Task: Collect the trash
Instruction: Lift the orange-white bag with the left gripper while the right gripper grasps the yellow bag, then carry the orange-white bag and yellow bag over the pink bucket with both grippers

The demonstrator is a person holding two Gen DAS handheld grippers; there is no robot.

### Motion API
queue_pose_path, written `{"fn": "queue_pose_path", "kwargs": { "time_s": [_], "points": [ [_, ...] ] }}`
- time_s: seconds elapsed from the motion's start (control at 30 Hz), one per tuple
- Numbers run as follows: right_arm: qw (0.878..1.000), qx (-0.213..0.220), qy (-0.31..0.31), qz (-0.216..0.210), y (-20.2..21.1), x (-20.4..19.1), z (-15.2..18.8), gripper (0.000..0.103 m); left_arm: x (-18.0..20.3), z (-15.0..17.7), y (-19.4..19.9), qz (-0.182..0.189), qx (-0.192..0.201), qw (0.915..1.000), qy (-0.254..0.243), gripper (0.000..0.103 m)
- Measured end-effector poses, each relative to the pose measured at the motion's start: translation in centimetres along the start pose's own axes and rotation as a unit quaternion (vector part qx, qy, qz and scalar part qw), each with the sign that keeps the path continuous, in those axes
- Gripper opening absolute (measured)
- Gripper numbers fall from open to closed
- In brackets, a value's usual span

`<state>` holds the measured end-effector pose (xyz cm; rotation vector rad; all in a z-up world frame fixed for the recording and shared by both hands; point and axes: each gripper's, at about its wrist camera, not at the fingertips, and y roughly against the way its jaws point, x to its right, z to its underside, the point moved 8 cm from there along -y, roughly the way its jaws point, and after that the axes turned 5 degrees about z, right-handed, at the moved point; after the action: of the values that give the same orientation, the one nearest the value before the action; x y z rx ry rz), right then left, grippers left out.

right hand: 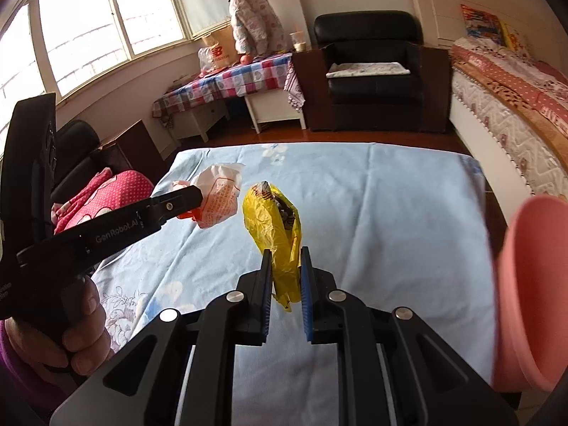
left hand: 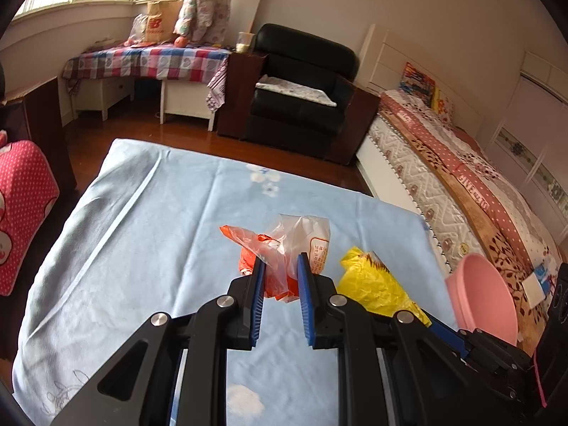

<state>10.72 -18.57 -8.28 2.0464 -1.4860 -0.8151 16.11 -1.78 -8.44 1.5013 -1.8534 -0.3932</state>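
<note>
Left wrist view has your left hand-held gripper (left hand: pixel 280 266) clamped on a crumpled orange-and-clear plastic bag (left hand: pixel 284 248), the blue pads (left hand: pixel 259 284) pinching the bag's lower part while the rest bunches up past the tips. It looks lifted off the light blue cloth (left hand: pixel 142 248) on the surface rather than lying on it, though that's hard to be sure of from this angle. Just to its right sits the yellow wrapper (left hand: pixel 369 284), and further right, at the surface's edge, you get the pink bin (left hand: pixel 482 294) tipped with its mouth facing in.

Over on the right wrist cam, your right hand-held gripper (right hand: pixel 287 259) is squeezed shut on that yellow wrapper (right hand: pixel 275 227), which sticks up from between the fingers with some dark printed stuff showing at the top. The wrapper is clearly held up above the cloth (right hand: pixel 390 213). The pink bin (right hand: pixel 529 284) is close on the right side of the frame, a bit blurry. On the left you can see the other gripper (right hand: pixel 193 195) from the side with the orange-and-clear bag (right hand: pixel 220 198) at its tip, and your hand (right hand: pixel 81 333) wrapped round its handle.
</note>
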Motion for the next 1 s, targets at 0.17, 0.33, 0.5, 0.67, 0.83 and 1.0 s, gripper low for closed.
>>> {"fn": "queue_pose_path", "kwargs": {
  "time_s": [0.17, 0.33, 0.5, 0.67, 0.83, 1.0],
  "points": [
    [1.000, 0.014, -0.020, 0.013, 2.6, 1.4, 1.0, 0.014, 2.8, 0.5, 1.4, 0.008, 0.005, 0.9997, -0.024, 0.017],
    [0.999, 0.030, -0.030, 0.027, 4.9, 2.8, 1.5, 0.014, 5.3, 1.0, 2.4, 0.015, 0.009, 0.9988, -0.047, 0.017],
    [0.998, 0.044, -0.026, 0.045, 6.8, 3.6, 1.6, 0.014, 7.8, 1.7, 2.8, 0.021, 0.007, 0.9976, -0.065, 0.017],
    [0.995, 0.057, -0.035, 0.068, 8.8, 5.3, 2.3, 0.014, 10.3, 2.6, 2.9, 0.028, 0.002, 0.9960, -0.085, 0.017],
    [0.992, 0.065, -0.056, 0.090, 10.4, 7.8, 2.9, 0.014, 12.8, 3.6, 2.6, 0.037, -0.006, 0.9940, -0.102, 0.017],
    [0.989, 0.071, -0.074, 0.111, 11.7, 9.9, 3.5, 0.014, 15.3, 4.6, 2.3, 0.043, -0.012, 0.9913, -0.124, 0.017]
  ]
}}
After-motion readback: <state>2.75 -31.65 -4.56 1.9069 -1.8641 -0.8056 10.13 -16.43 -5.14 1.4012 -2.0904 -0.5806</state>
